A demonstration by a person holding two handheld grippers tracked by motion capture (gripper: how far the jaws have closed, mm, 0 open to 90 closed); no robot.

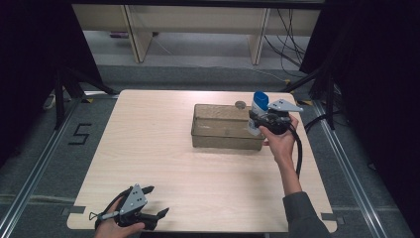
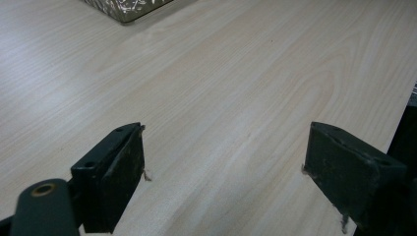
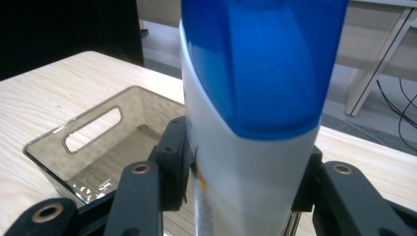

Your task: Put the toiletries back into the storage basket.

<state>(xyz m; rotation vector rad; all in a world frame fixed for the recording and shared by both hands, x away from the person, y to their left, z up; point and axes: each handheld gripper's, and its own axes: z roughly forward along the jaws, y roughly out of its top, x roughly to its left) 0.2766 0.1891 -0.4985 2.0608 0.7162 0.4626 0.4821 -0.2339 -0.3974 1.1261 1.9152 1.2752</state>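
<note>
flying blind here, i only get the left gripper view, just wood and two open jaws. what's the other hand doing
Observer: The right gripper is shut on a white bottle with a blue cap, held upright.
Operator: where is it over the table
Observer: At the right end of a clear bin, by the table's far right part; the high view doesn't settle whether the bottle is inside the rim.
Operator: anything in the bin yet
Observer: The part of its floor in the right gripper view looks bare; a slot handle is cut in its end wall.
Operator: and my gripper
Observer: The left gripper sits open at the near left edge.
</note>
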